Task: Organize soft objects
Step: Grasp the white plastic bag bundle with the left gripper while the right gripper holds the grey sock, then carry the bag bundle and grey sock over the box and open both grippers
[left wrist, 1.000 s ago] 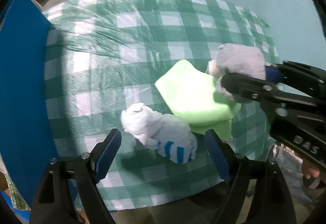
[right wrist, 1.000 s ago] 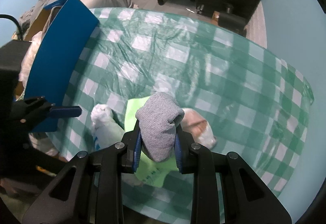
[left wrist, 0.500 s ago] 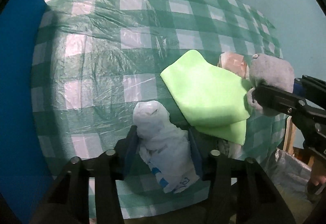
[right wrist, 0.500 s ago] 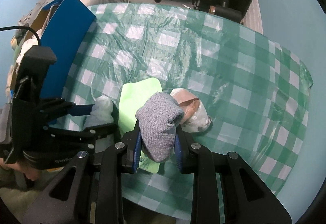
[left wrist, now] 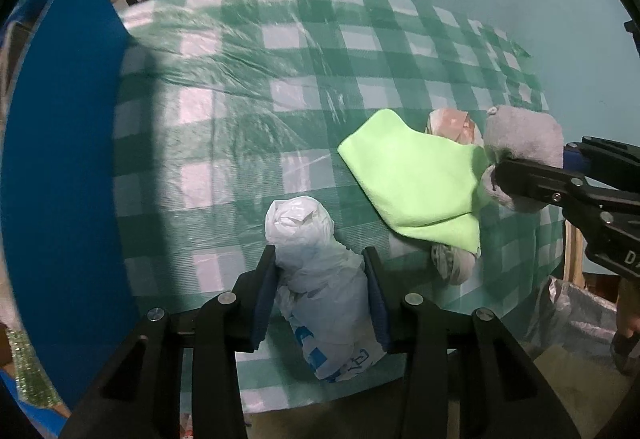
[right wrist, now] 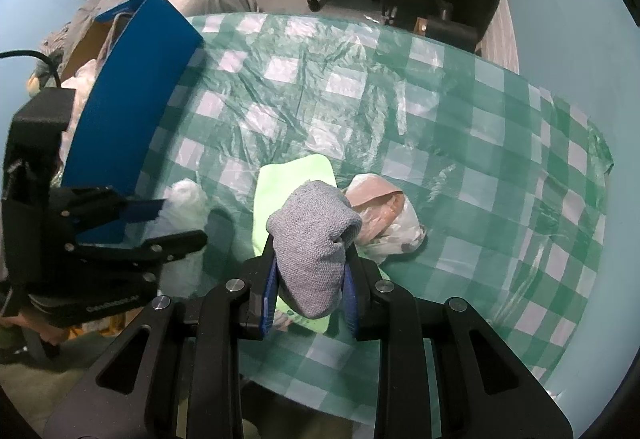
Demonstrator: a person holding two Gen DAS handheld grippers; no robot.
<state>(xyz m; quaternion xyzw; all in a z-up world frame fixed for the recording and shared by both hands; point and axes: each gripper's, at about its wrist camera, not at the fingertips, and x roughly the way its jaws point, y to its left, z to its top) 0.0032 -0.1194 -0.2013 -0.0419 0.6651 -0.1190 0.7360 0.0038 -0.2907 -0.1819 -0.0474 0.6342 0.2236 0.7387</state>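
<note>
Gripping a crumpled white plastic bag (left wrist: 320,279), left gripper (left wrist: 322,291); right gripper (right wrist: 310,279) clamps grey knitted sock (right wrist: 312,235); folded green cloth (left wrist: 416,183) beside them remains unsorted.

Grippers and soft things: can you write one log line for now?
left gripper: shut on white crumpled plastic bag | right gripper: shut on grey knitted sock | folded lime-green cloth: on table
</note>
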